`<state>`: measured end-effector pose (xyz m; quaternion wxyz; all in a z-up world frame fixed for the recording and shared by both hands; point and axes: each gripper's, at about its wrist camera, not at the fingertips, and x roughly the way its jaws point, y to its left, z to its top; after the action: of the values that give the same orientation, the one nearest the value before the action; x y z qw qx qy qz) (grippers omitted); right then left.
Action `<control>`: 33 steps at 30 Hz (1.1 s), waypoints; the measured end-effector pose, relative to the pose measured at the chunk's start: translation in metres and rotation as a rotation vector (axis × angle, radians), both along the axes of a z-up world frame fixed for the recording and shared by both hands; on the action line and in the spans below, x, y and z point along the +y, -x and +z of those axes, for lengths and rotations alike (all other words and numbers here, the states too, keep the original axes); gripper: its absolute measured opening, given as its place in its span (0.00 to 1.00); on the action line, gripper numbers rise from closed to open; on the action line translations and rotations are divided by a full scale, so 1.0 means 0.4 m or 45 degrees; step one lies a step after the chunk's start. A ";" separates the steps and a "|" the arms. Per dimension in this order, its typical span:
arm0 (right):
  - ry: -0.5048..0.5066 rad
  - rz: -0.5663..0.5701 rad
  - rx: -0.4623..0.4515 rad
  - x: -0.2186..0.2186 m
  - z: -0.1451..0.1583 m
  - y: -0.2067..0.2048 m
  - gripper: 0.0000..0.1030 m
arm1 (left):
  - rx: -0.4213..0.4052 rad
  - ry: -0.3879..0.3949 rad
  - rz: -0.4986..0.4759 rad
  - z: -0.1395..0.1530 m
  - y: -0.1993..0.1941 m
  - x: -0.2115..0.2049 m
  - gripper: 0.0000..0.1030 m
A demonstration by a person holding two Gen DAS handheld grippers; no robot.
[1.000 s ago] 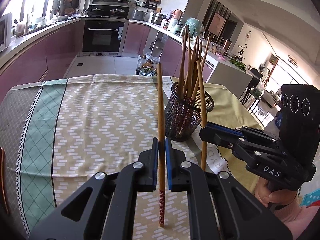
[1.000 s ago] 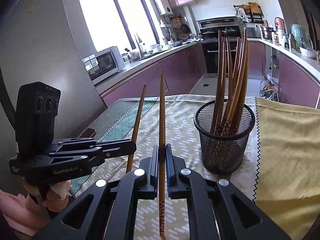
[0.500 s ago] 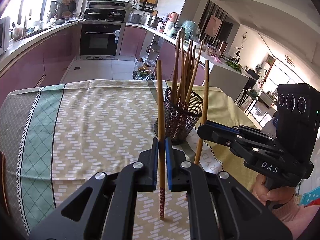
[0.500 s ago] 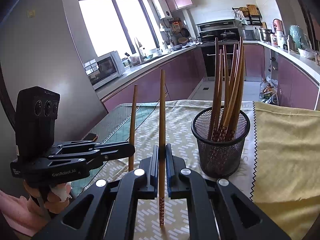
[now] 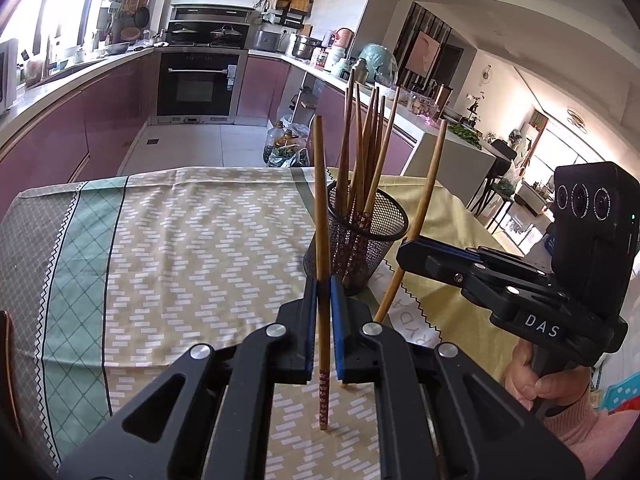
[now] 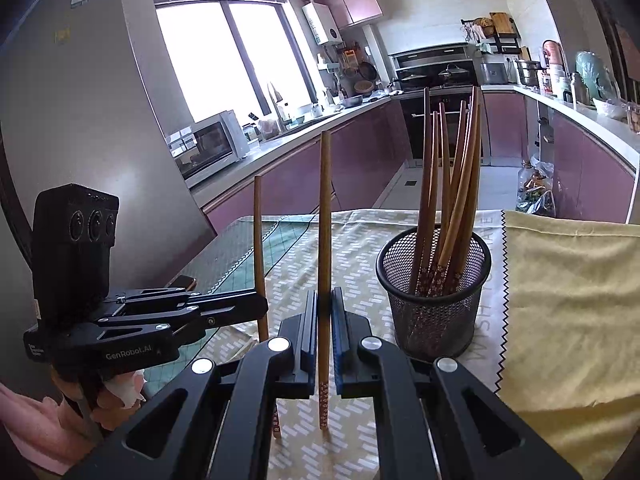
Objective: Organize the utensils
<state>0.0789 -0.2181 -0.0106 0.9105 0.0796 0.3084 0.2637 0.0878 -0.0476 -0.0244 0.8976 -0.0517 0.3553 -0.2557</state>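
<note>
Two loose chopsticks were in play, each held upright above the cloth. The left gripper was clamped on the first chopstick, its patterned red end pointing down and its tip at or just above the tablecloth; contact could not be judged. The right gripper was clenched on the second chopstick in the same way, patterned end down and plain end up. Each tool showed in the other's camera: the right one at the right of the left view, a hand in a pink cuff around its handle; the left one at the left of the right view. The two chopsticks stood near each other, side by side and apart. Beyond them on the cloth stood the black mesh holder, already carrying a bundle of like chopsticks, patterned ends down and plain ends fanned above the rim. A yellow cloth lay to the right of the holder, overlapping the patterned one. Judged step: carrying a pair toward the holder, both grasps made, neither stick yet over the rim. The next move would call for lifting each stick so its lower tip clears the rim, bringing it over the open part of the mouth away from the leaning bundle, lowering, then opening the jaws. Likely risk: a tip catching the mesh or knocking the standing sticks.
</note>
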 end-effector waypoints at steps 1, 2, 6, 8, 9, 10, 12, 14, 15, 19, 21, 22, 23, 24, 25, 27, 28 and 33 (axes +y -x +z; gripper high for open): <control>0.000 -0.001 -0.002 0.002 0.002 -0.001 0.05 | -0.001 0.001 -0.001 0.001 0.000 0.000 0.07; 0.000 -0.003 -0.004 0.002 0.004 -0.001 0.05 | -0.003 0.001 -0.002 0.002 0.000 0.000 0.07; -0.004 -0.006 -0.010 -0.007 0.008 0.000 0.05 | -0.006 0.005 -0.007 0.005 -0.003 -0.003 0.07; -0.004 -0.009 -0.014 -0.010 0.010 0.000 0.05 | -0.010 0.004 -0.008 0.006 -0.004 -0.005 0.07; -0.006 -0.009 -0.015 -0.012 0.011 0.000 0.05 | -0.013 0.004 -0.009 0.007 -0.004 -0.006 0.07; -0.006 -0.009 -0.017 -0.014 0.013 0.000 0.05 | -0.015 0.004 -0.010 0.007 -0.006 -0.008 0.07; -0.006 -0.011 -0.021 -0.018 0.014 0.001 0.05 | -0.018 0.003 -0.012 0.008 -0.008 -0.011 0.07; -0.006 -0.013 -0.025 -0.021 0.016 0.001 0.05 | -0.020 0.005 -0.016 0.010 -0.009 -0.012 0.07; -0.006 -0.015 -0.027 -0.023 0.017 0.002 0.05 | -0.021 0.006 -0.017 0.011 -0.010 -0.013 0.07; -0.008 -0.024 -0.035 -0.031 0.022 0.004 0.05 | -0.024 0.005 -0.019 0.014 -0.012 -0.016 0.07; -0.008 -0.030 -0.039 -0.033 0.025 0.003 0.05 | -0.025 0.005 -0.021 0.015 -0.014 -0.018 0.07; -0.008 -0.032 -0.041 -0.033 0.026 0.006 0.05 | -0.026 0.005 -0.021 0.015 -0.015 -0.019 0.07; -0.007 -0.035 -0.042 -0.034 0.027 0.006 0.05 | -0.026 0.006 -0.022 0.016 -0.015 -0.019 0.07; -0.008 -0.037 -0.044 -0.037 0.028 0.006 0.05 | -0.027 0.007 -0.022 0.016 -0.016 -0.020 0.07; -0.009 -0.038 -0.045 -0.039 0.029 0.007 0.05 | -0.028 0.008 -0.024 0.018 -0.018 -0.021 0.07; -0.009 -0.043 -0.049 -0.038 0.033 0.005 0.05 | -0.032 0.007 -0.024 0.018 -0.020 -0.022 0.07; -0.010 -0.044 -0.050 -0.040 0.034 0.005 0.05 | -0.033 0.007 -0.024 0.020 -0.020 -0.022 0.07; -0.010 -0.048 -0.060 -0.045 0.039 0.005 0.05 | -0.045 0.008 -0.027 0.028 -0.021 -0.023 0.07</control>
<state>0.0770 -0.2360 0.0051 0.9220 0.0829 0.2842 0.2494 0.0963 -0.0569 -0.0132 0.9008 -0.0462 0.3393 -0.2672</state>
